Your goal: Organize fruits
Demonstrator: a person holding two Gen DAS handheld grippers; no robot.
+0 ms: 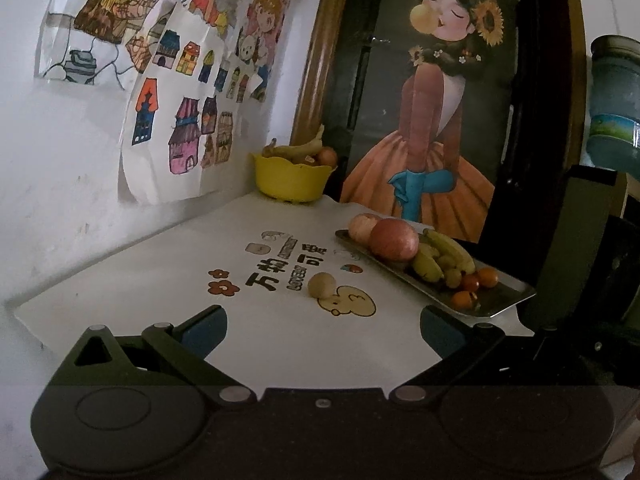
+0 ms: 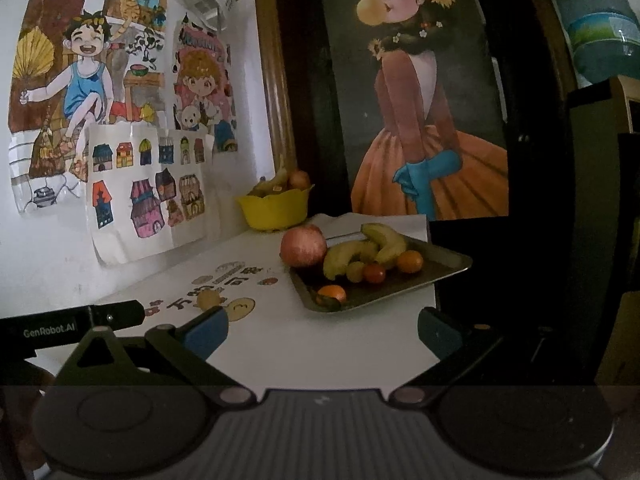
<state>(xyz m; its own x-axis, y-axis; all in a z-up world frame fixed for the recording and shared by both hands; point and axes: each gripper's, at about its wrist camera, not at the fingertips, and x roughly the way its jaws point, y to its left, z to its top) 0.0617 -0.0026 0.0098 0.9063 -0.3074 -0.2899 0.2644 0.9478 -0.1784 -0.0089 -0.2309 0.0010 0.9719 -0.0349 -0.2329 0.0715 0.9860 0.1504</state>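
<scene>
- Both grippers hang over the near edge of a white table, empty, with the fruit ahead of them.
- The left gripper has its blue-padded fingers spread wide around nothing; the right gripper is spread just as wide, also holding nothing.
- One small pale round fruit lies loose at the centre of the left wrist view, on the printed tabletop between a flower motif and a cartoon face, apart from every container.
- A metal tray at centre right of that view carries apples, bananas and several small orange fruits.
- A yellow bowl stands in the far corner, just above frame centre, with more bananas and a round fruit showing over its rim.
- The loose fruit looks like the likely next pick, and the left gripper faces it almost squarely.
- Done well, the approach would run straight ahead and low, so the pads bracket the fruit's widest part.
- Closing slowly seems wise: a round fruit on a smooth surface can roll away from a one-sided touch.
- Whether it belongs on the tray or in the bowl cannot be told from these views.
- The tray sits nearer, its near end close to the table edge, so a gentle set-down avoids nudging it.
</scene>
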